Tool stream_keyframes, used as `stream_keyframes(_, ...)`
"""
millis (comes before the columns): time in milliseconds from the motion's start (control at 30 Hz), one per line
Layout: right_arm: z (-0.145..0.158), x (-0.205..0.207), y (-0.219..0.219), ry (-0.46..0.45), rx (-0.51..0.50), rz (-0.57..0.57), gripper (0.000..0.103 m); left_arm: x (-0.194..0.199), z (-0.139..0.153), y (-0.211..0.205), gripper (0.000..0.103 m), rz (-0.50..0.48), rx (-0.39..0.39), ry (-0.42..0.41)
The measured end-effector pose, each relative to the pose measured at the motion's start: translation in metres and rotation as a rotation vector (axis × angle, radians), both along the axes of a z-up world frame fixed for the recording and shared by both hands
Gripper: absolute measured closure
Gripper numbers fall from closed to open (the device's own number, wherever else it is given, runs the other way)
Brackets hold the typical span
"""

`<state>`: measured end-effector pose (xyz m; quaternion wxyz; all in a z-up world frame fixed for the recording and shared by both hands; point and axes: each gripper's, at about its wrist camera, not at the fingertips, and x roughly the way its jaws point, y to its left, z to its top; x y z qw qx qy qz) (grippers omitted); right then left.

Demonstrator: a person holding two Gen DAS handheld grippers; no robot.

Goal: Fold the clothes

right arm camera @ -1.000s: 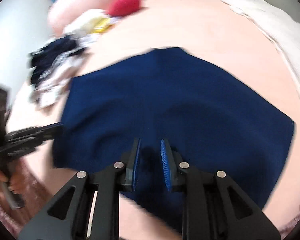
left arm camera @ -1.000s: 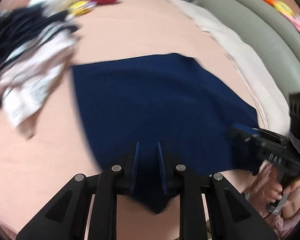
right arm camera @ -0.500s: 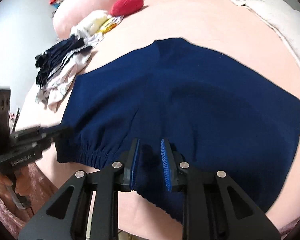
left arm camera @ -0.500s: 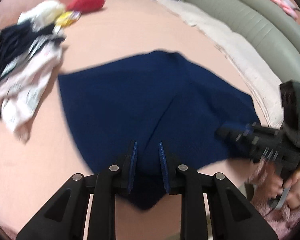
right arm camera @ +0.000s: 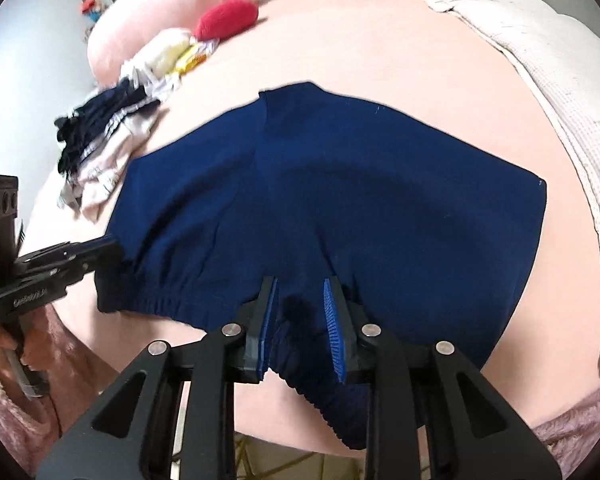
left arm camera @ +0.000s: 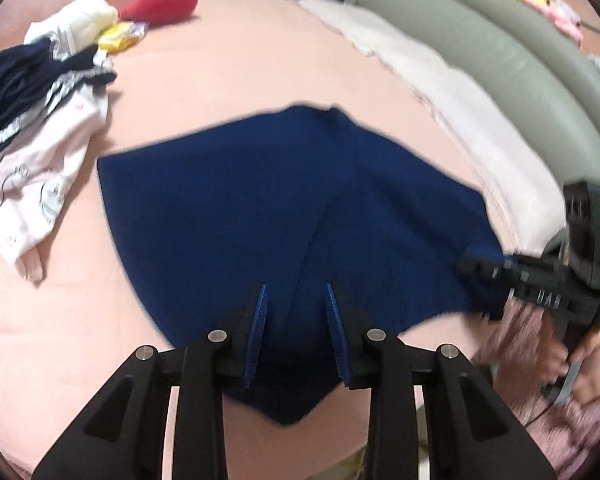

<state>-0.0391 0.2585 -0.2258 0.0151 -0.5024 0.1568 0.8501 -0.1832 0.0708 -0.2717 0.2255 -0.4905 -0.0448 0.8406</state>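
Note:
Dark blue shorts [left arm camera: 284, 216] lie spread flat on the pink bed, waistband at the near edge, legs pointing away. My left gripper [left arm camera: 296, 292] is at the left end of the waistband, jaws a little apart with blue cloth between them. My right gripper [right arm camera: 300, 284] is at the right end of the waistband [right arm camera: 168, 306], jaws a little apart with gathered cloth between them. Each gripper shows in the other's view: the right one [left arm camera: 484, 264] at the shorts' right corner, the left one [right arm camera: 104, 252] at the left corner.
A pile of dark and pale pink clothes [left arm camera: 32, 120] lies at the far left, with a red plush [left arm camera: 160, 2] and yellow packet behind it. A cream blanket [right arm camera: 560, 92] and a grey headboard [left arm camera: 520, 64] run along the right. The bed edge is just below the grippers.
The shorts have been drawn toward the near bed edge and settled flat. Both grippers stayed at the waistband corners; the view has steadied.

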Motion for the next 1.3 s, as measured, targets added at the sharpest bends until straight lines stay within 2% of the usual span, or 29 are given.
stream_keyframes(67,-0.01,-0.005,-0.004,-0.035,0.026,-0.003,0.076,-0.003,0.001,0.0,0.071,0.008,0.019,0.016)
stream_keyframes(133,-0.019,-0.009,-0.007,-0.078,0.052,-0.004,0.077,-0.005,-0.011,0.009,0.071,-0.007,0.017,-0.045)
stream_keyframes(167,-0.02,-0.008,-0.006,-0.086,0.056,-0.004,0.078,-0.006,-0.02,0.013,0.071,-0.009,-0.021,-0.082)
stream_keyframes(233,-0.019,-0.004,-0.002,-0.106,0.075,-0.013,0.077,0.006,-0.024,0.013,0.069,-0.01,-0.115,-0.06)
stream_keyframes(333,-0.013,0.014,0.011,-0.091,0.089,-0.068,0.077,0.026,-0.005,0.01,0.069,-0.003,-0.172,0.022)
stream_keyframes(400,-0.005,0.025,0.018,-0.05,0.076,-0.104,0.077,0.034,0.007,0.008,0.069,-0.025,-0.148,0.056)
stream_keyframes(500,0.005,0.032,0.023,-0.001,0.048,-0.146,0.074,0.031,-0.002,0.019,0.069,-0.044,-0.12,0.043)
stream_keyframes(667,0.006,0.032,0.017,0.014,0.07,-0.11,0.074,0.031,0.014,0.026,0.069,-0.064,-0.041,0.166)
stream_keyframes(700,0.009,0.032,0.015,0.027,0.077,-0.1,0.072,0.028,0.014,0.027,0.069,-0.068,-0.051,0.163)
stream_keyframes(767,0.009,0.027,0.011,0.03,0.1,-0.09,0.069,0.021,-0.002,0.029,0.069,-0.056,-0.097,0.101)
stream_keyframes(867,-0.002,0.018,0.009,-0.016,0.128,-0.088,0.07,0.017,-0.023,0.027,0.07,-0.049,-0.108,0.025)
stream_keyframes(967,-0.005,0.023,0.018,-0.056,0.14,-0.111,0.07,0.026,-0.015,0.031,0.07,-0.156,-0.02,-0.016)
stream_keyframes(1000,-0.003,0.027,0.021,-0.058,0.151,-0.106,0.07,0.028,-0.012,0.028,0.07,-0.161,-0.012,-0.013)
stream_keyframes(1067,0.001,0.028,0.022,-0.03,0.146,-0.101,0.07,0.032,-0.006,0.021,0.069,-0.143,-0.015,0.004)
stream_keyframes(1167,0.007,0.029,0.023,0.016,0.123,-0.103,0.068,0.026,-0.002,-0.002,0.068,-0.068,0.04,-0.012)
stream_keyframes(1200,0.006,0.027,0.023,0.008,0.13,-0.103,0.063,0.022,-0.003,-0.009,0.067,-0.044,0.042,-0.024)
stream_keyframes(1300,-0.01,0.023,0.027,-0.078,0.176,-0.119,0.063,0.018,-0.01,-0.031,0.067,0.042,0.019,-0.051)
